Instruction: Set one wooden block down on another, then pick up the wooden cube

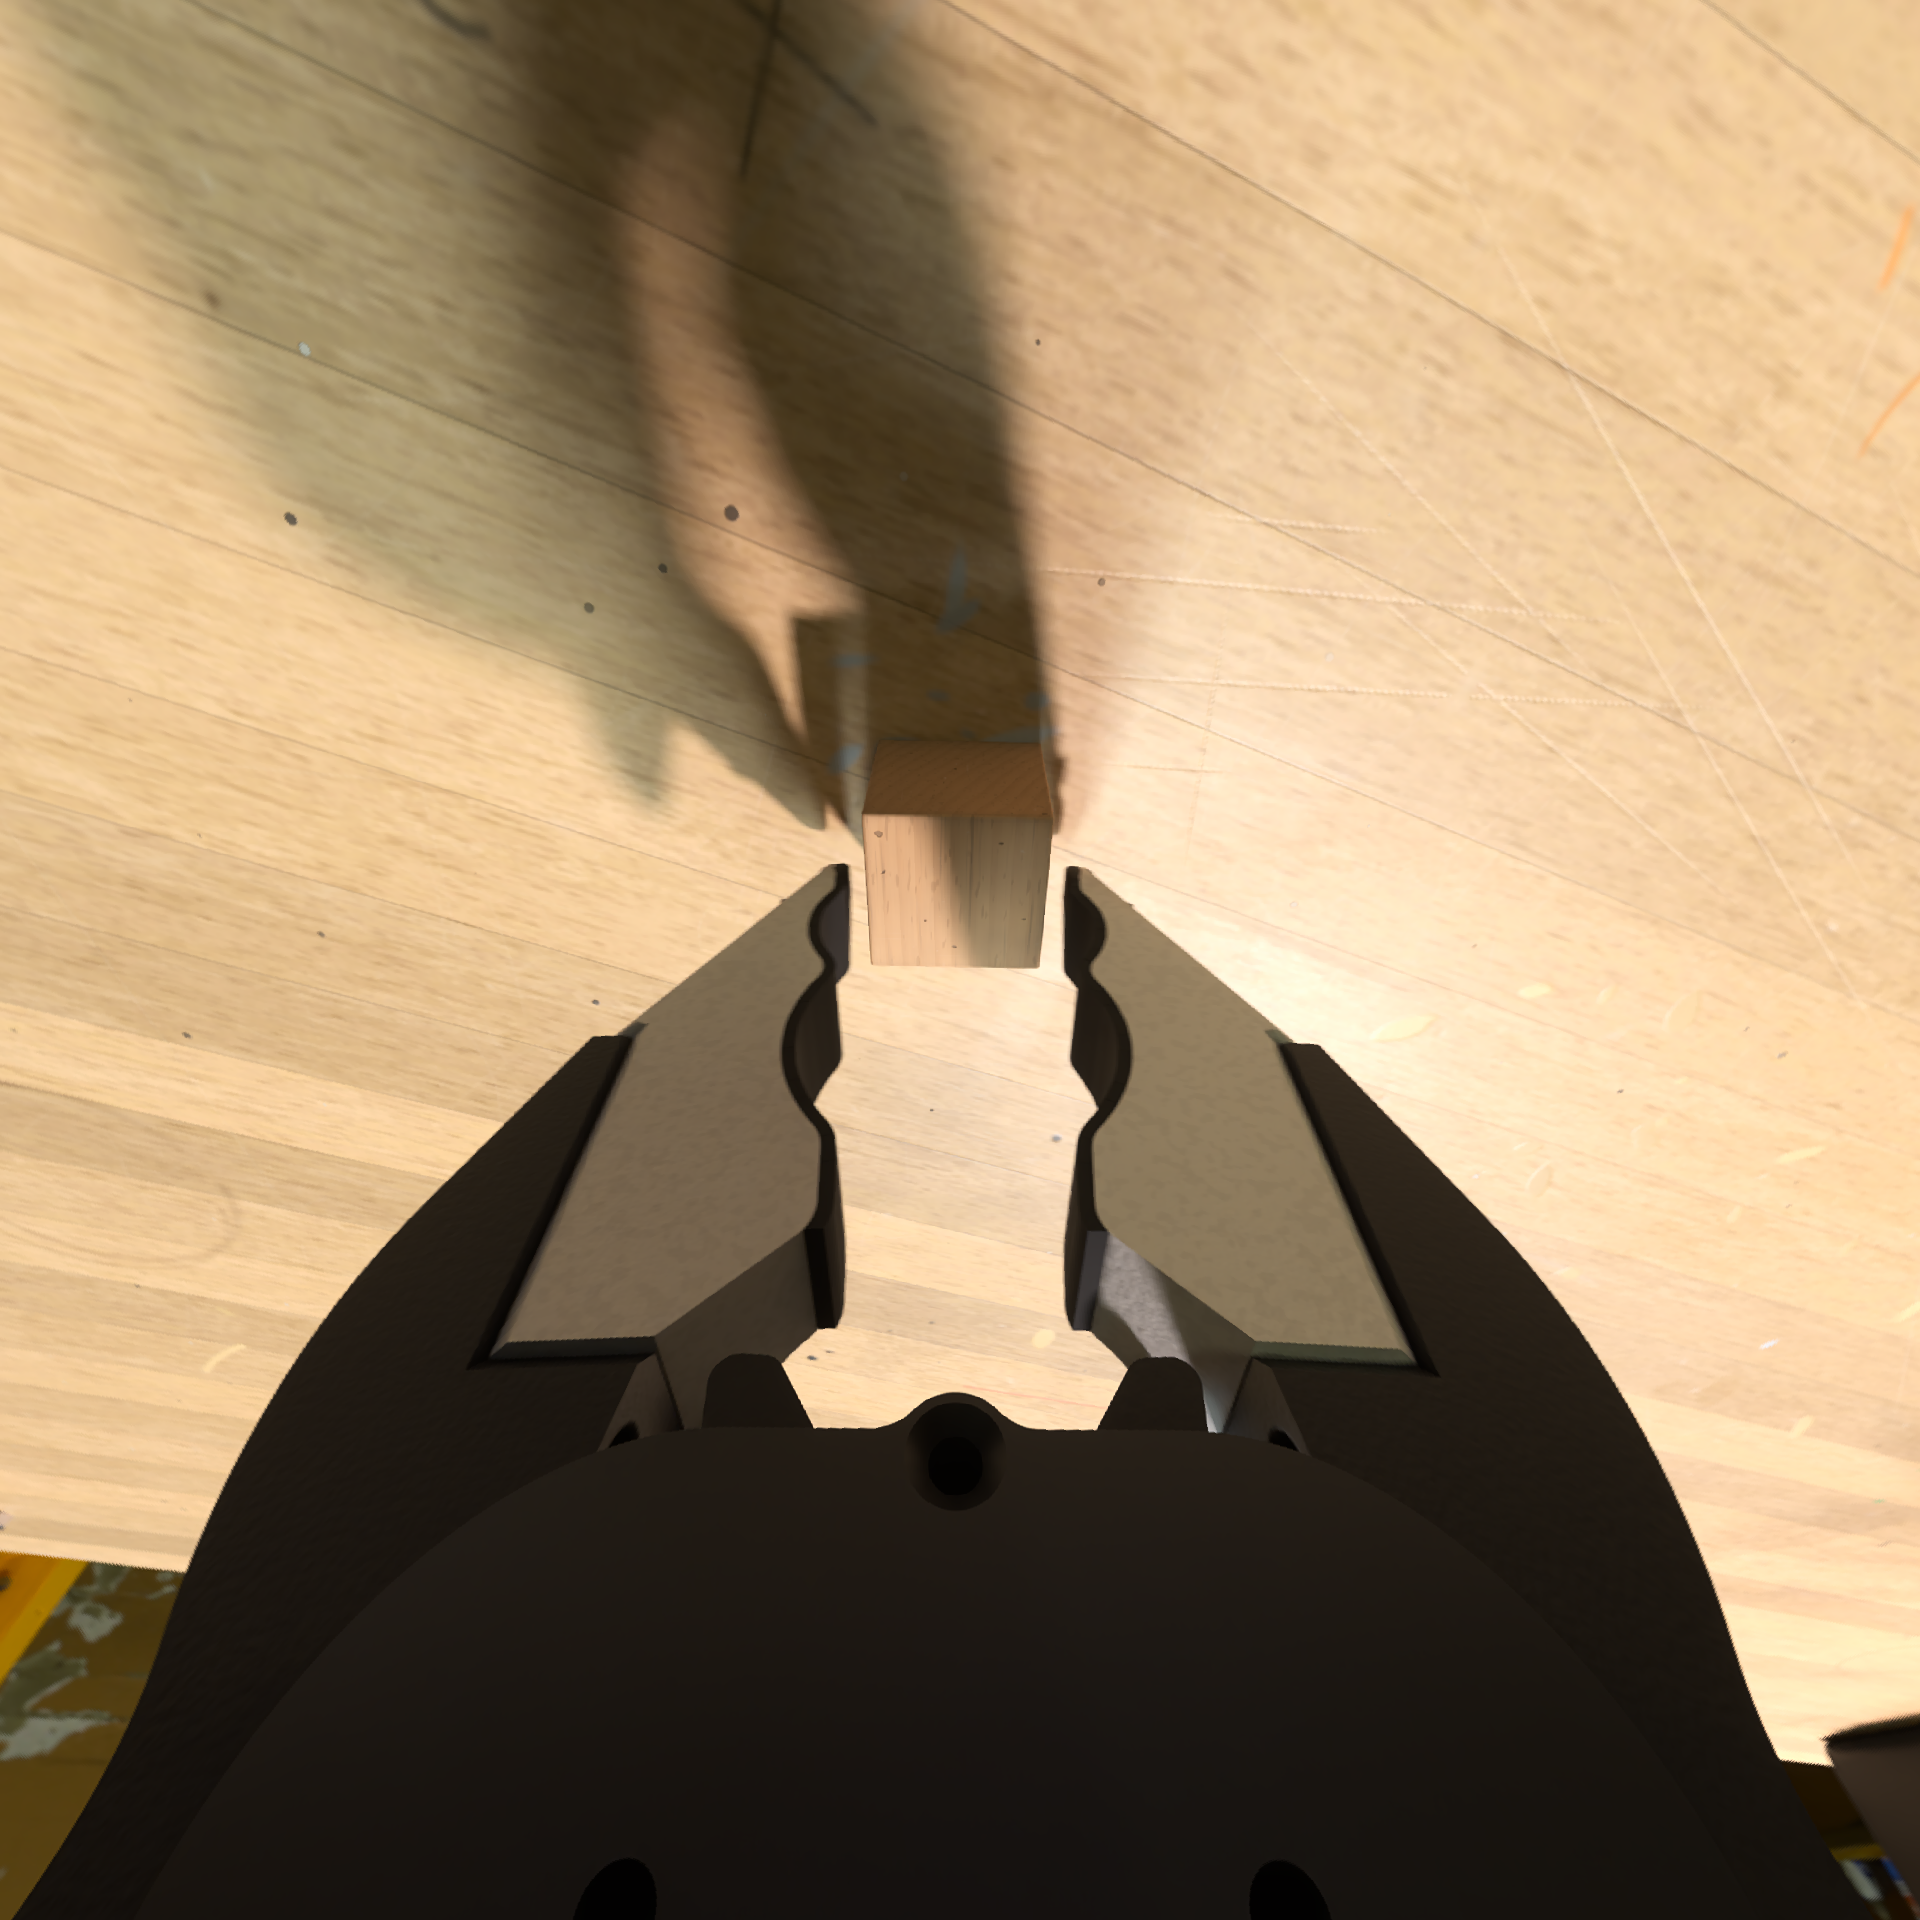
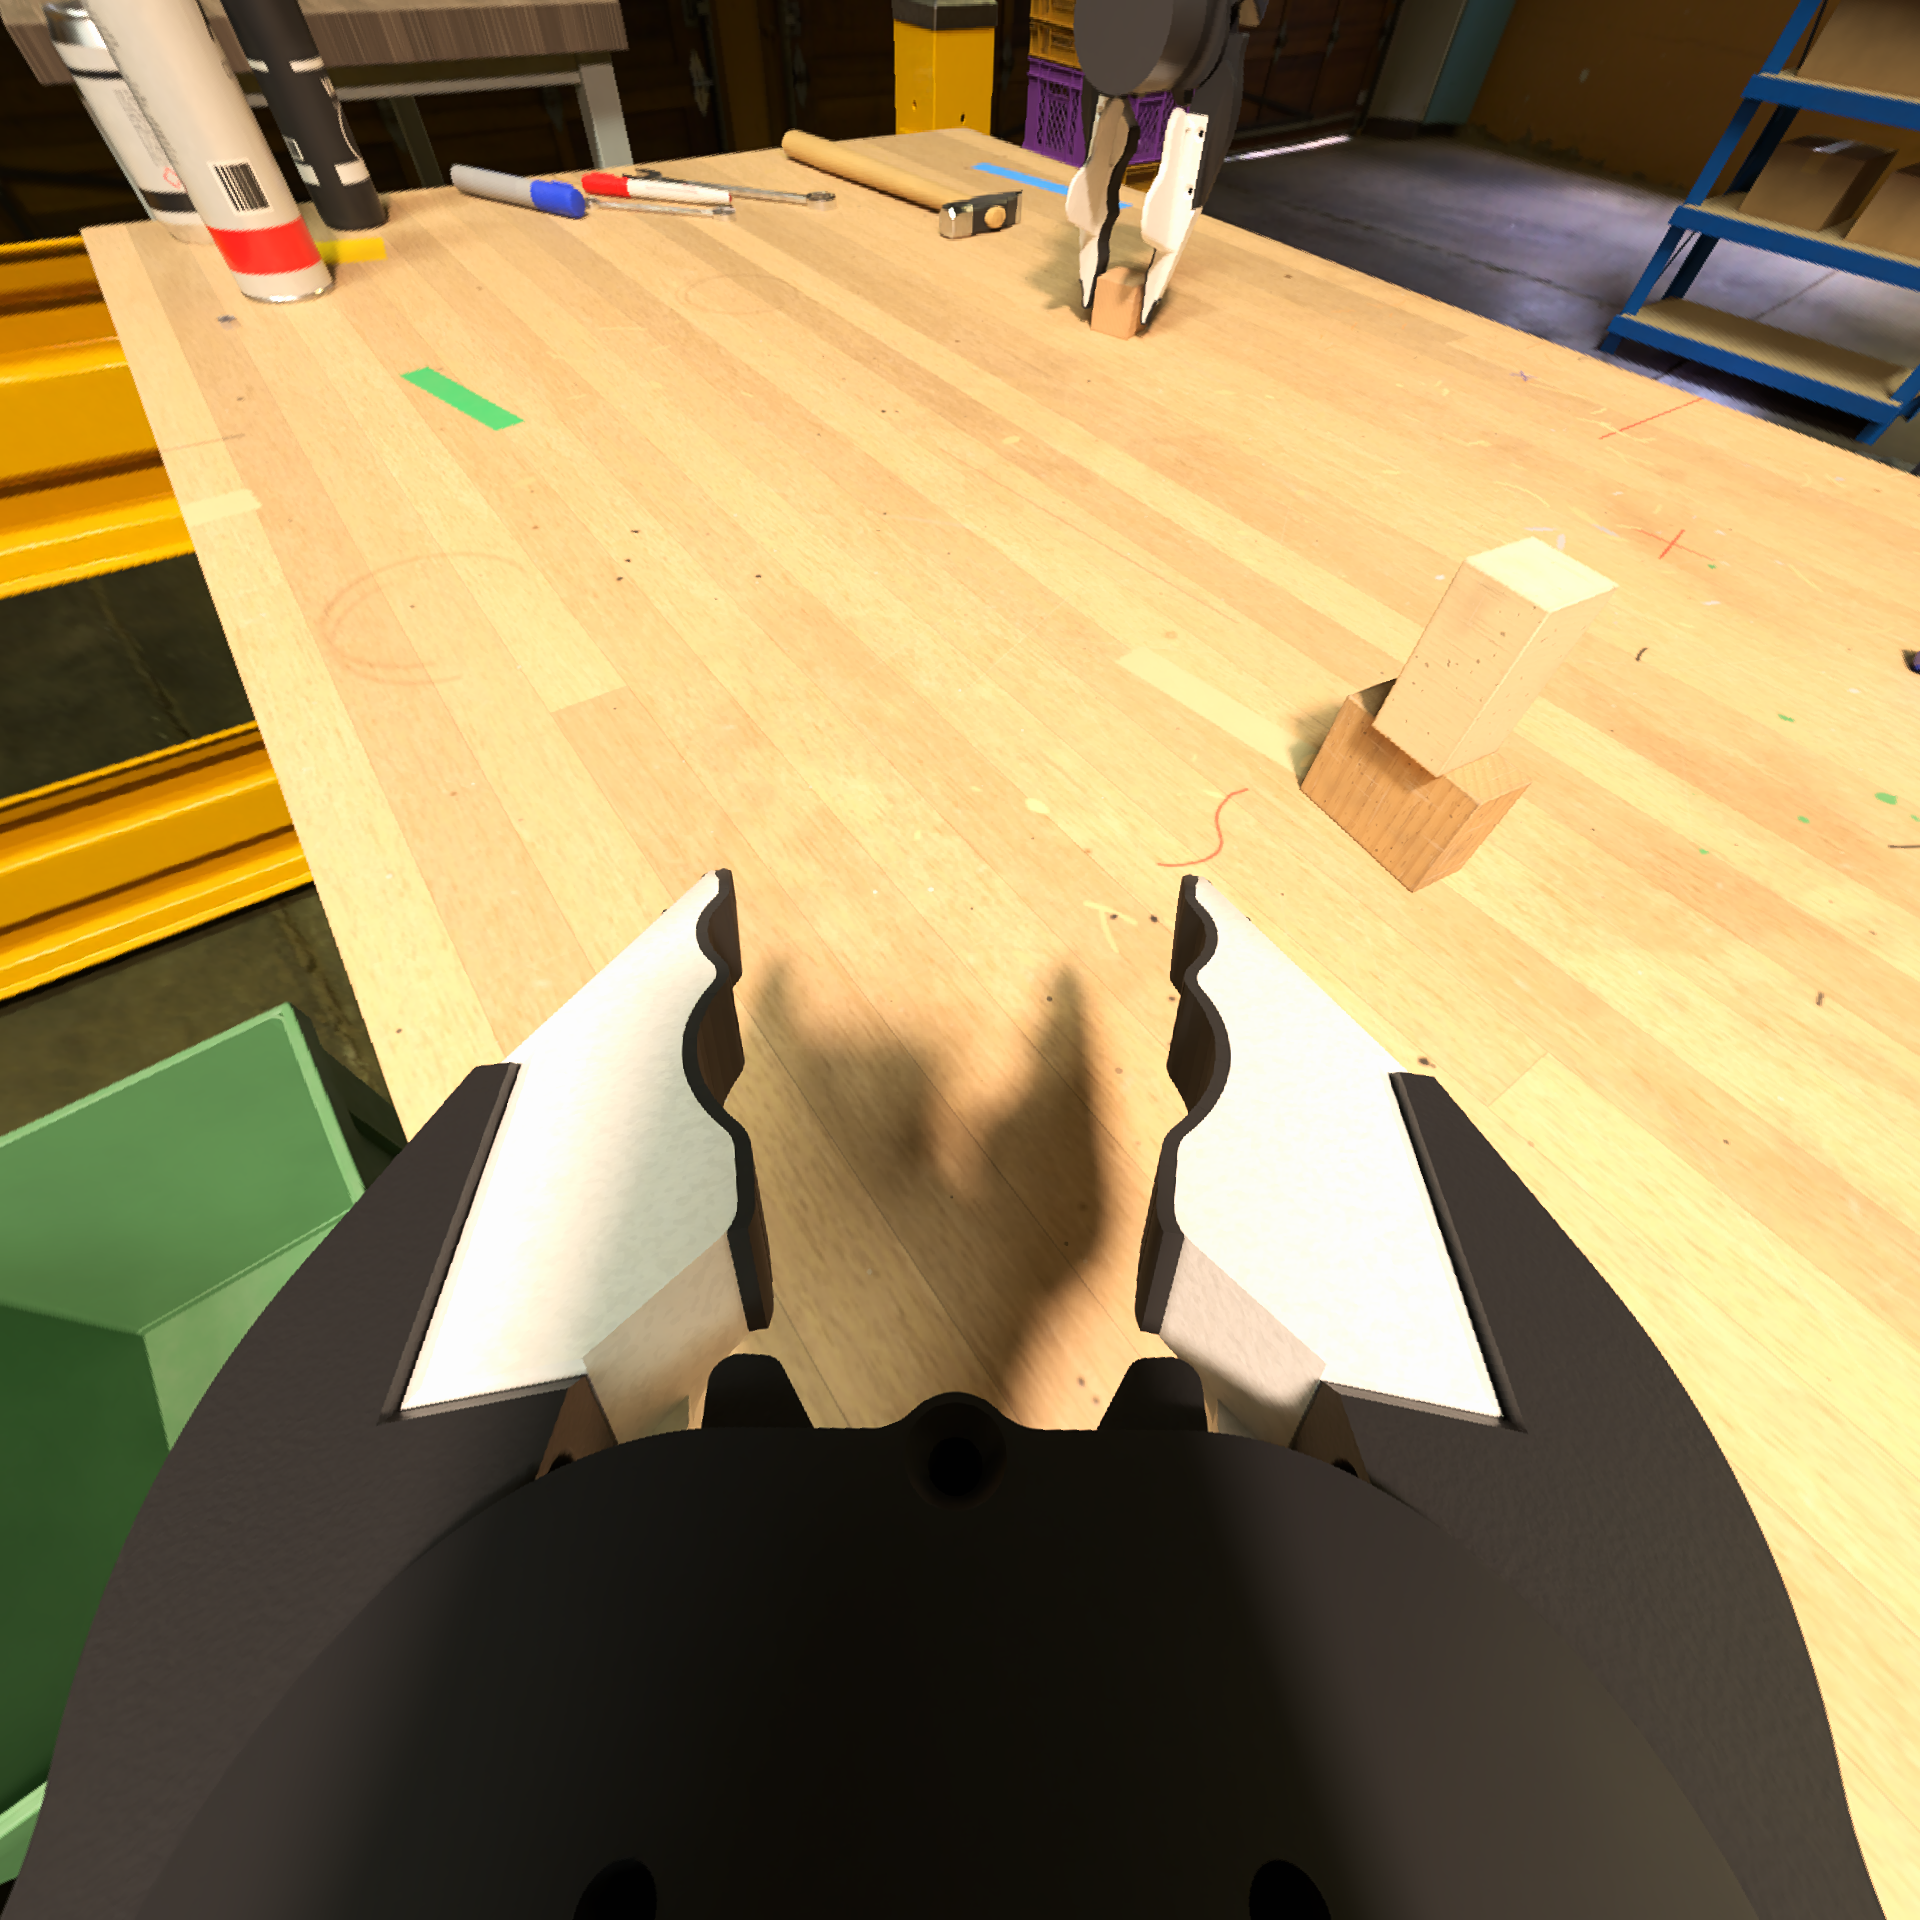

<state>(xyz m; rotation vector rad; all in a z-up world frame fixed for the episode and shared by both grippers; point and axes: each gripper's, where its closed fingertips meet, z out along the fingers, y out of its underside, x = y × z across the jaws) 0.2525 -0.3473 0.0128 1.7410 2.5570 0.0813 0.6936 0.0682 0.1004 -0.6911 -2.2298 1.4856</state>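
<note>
A small wooden cube [image 1: 956,894] stands on the wooden table [image 1: 416,935]. My left gripper [image 1: 956,883] points down at it, open, with one fingertip on each side of the cube and a narrow gap at both. The right wrist view shows this far off: the left gripper [image 2: 1120,296] straddles the cube [image 2: 1115,315]. My right gripper [image 2: 956,885] is open and empty, low over the table. To its right, a pale tall wooden block [image 2: 1486,665] stands tilted on a darker wooden block [image 2: 1392,810].
At the table's far edge lie a hammer [image 2: 904,179], a blue-capped marker [image 2: 520,190], a red marker [image 2: 655,189] and a wrench. Tall cans [image 2: 208,145] stand at the far left. Green tape [image 2: 462,398] is stuck on the table. A green bin [image 2: 156,1195] and yellow rails lie off the left edge.
</note>
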